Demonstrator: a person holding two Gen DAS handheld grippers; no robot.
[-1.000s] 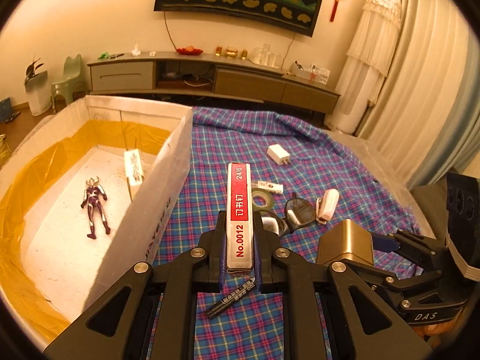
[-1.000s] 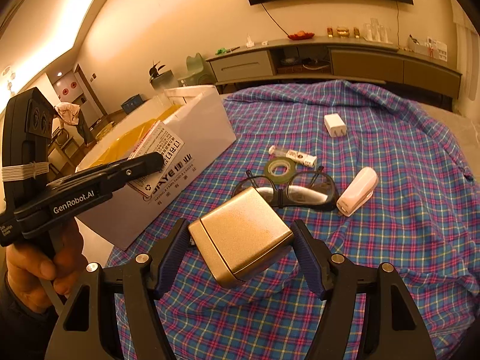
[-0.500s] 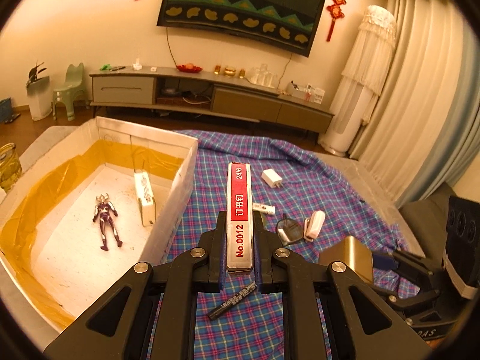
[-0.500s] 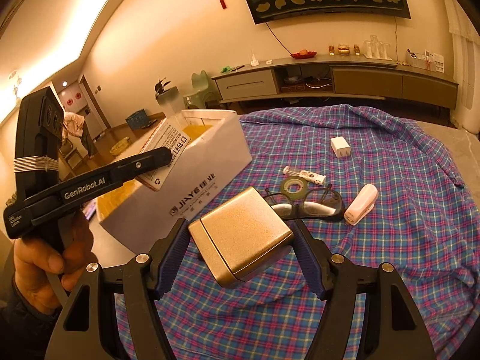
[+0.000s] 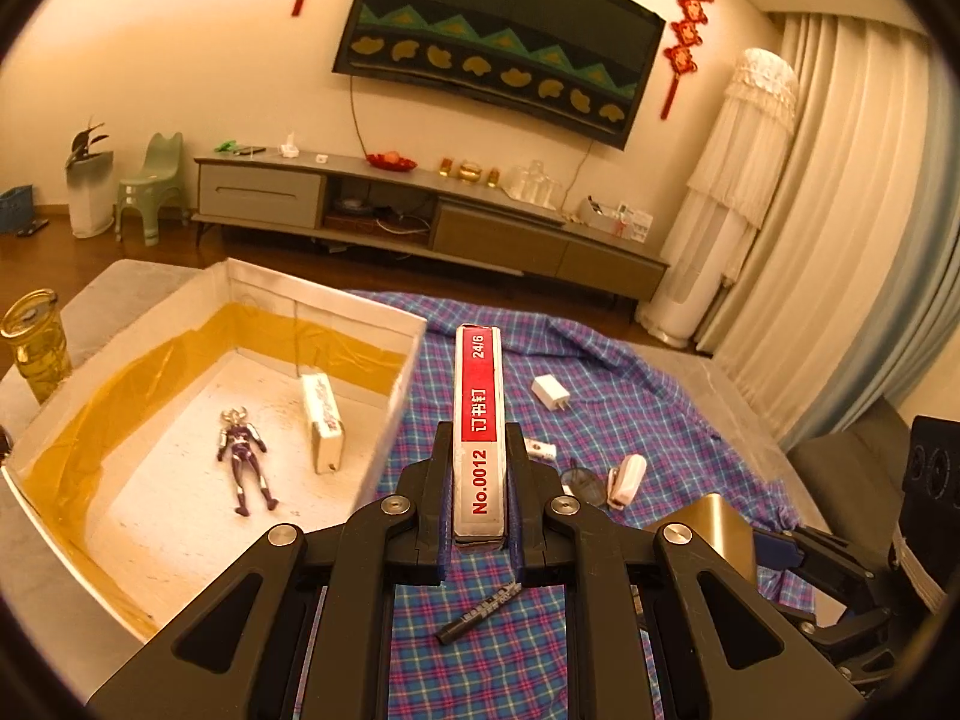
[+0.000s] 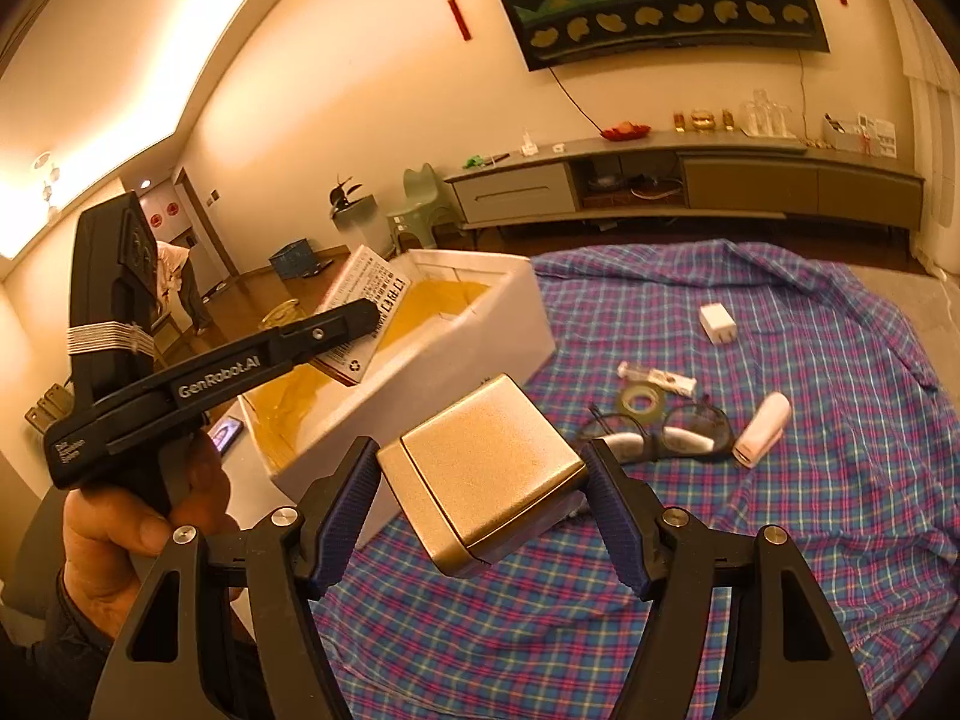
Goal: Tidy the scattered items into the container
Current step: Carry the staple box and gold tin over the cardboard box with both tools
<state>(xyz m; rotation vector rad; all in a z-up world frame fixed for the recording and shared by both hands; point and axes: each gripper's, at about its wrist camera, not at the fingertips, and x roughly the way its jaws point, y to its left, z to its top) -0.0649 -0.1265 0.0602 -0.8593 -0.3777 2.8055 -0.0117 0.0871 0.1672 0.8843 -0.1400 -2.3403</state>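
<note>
Both grippers rise between the earlier views and this one: the plaid cloth [image 6: 780,540] and the items on it sit lower and smaller in each camera, and more of the white box [image 5: 384,420] interior shows to the left wrist camera. The lift reads as the carry phase, two items picked and heading for the container.

Left gripper [image 5: 480,480]: fingers set narrow, clamped on the flanks of a long staple box [image 5: 478,438], red and white, printed "No.0012" and "24/6". The box projects forward past the fingertips, held level, in the air just right of the container's near wall. In the right wrist view its printed underside appears above the container's open top.

Right gripper [image 6: 480,504]: fingers set at middle width, pressed on two opposite sides of a gold tin [image 6: 486,474], a squarish case with rounded corners, a lid seam and a matt metallic skin. It hangs tilted above the cloth, beside the container's near corner, not yet over the opening.

Container: white walls, yellow film lining, already holding a toy figure [image 5: 243,459] and a small white carton [image 5: 324,420].

Left on the cloth: charger plug [image 6: 717,324], small tube [image 6: 657,381], tape roll [image 6: 641,402], spectacles [image 6: 678,435], white stapler [image 6: 762,429], and a black marker [image 5: 477,612] below the left gripper.
</note>
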